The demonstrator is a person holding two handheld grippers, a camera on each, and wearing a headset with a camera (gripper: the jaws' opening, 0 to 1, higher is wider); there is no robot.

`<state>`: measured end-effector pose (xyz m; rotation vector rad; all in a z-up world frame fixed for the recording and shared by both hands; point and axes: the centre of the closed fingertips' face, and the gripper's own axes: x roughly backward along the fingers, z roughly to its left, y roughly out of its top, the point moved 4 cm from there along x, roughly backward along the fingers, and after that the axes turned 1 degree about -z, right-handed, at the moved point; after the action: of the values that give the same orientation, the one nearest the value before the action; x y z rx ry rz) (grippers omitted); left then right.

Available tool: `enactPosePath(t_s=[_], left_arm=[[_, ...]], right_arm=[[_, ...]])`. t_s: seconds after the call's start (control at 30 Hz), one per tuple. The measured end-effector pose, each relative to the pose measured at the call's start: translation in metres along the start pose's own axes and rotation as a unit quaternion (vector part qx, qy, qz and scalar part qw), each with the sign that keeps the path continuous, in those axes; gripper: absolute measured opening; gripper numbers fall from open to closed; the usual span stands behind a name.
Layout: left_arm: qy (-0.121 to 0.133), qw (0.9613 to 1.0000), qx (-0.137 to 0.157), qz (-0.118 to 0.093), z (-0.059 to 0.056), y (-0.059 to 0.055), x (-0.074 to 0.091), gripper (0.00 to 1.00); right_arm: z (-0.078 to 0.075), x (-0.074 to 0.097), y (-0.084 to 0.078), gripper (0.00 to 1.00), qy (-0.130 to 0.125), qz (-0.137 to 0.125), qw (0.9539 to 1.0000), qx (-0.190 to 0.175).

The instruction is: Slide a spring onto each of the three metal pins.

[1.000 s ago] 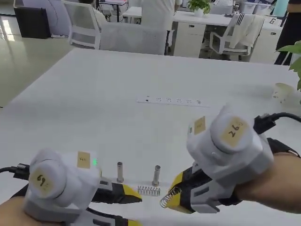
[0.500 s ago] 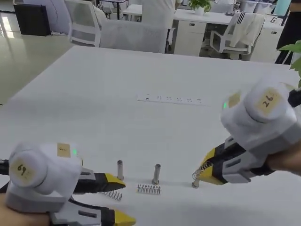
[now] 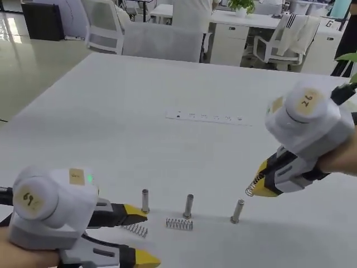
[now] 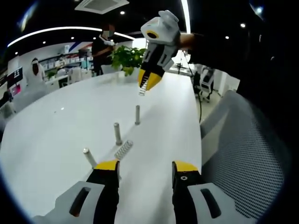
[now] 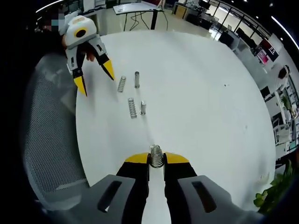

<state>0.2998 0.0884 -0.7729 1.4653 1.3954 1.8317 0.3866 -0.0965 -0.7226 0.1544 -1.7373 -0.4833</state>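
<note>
White table (image 3: pixel 111 111), the person standing at its near edge. Three metal pins upright in a row near that edge, taken as the person faces them: left pin (image 3: pixel 145 201), middle pin (image 3: pixel 189 206), right pin (image 3: pixel 237 211), all three bare. Two springs lie flat on the table. The first spring (image 3: pixel 179 224) is just in front of the middle pin. The second spring (image 3: pixel 135 229) is in front of the left pin, close by one yellow jaw tip of the left gripper (image 3: pixel 146 237). Left gripper: low over the table at the near left, jaws spread wide and empty. Right gripper (image 3: pixel 263 188): in the air above and to the right of the right pin, jaws clamped on a third spring (image 3: pixel 252 187). That spring juts from the yellow tips toward the pin and is apart from it. Power strip (image 3: pixel 203 118): set in the table well beyond the pins. Office chairs (image 3: pixel 106 28): beyond the far edge.
</note>
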Motion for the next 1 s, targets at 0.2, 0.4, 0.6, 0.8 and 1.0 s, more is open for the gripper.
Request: enactPosePath(t_s=[0.2,0.4,0.6,0.8,1.0], left_arm=[[-0.002,1.0000,0.001,0.003,0.000,-0.002,0.000,0.40],[-0.001,1.0000,0.003,0.003,0.000,-0.002,-0.001,0.40],[-0.003,1.0000,0.004,0.004,0.000,-0.003,-0.001,0.40],[-0.004,1.0000,0.003,0.007,0.000,-0.004,-0.002,0.40],[-0.004,0.9999,0.003,0.009,0.000,-0.005,-0.002,0.40]], right_arm=[[-0.004,-0.015,-0.002,0.08,0.015,0.022,0.9996,0.009],[-0.004,-0.023,-0.002,0.08,0.024,0.034,0.9991,0.011],[-0.004,-0.029,-0.004,0.08,0.035,0.043,0.9984,0.009],[-0.007,-0.036,-0.006,0.08,0.039,0.053,0.9978,0.009],[-0.007,-0.044,-0.010,0.08,0.043,0.064,0.9970,0.011]])
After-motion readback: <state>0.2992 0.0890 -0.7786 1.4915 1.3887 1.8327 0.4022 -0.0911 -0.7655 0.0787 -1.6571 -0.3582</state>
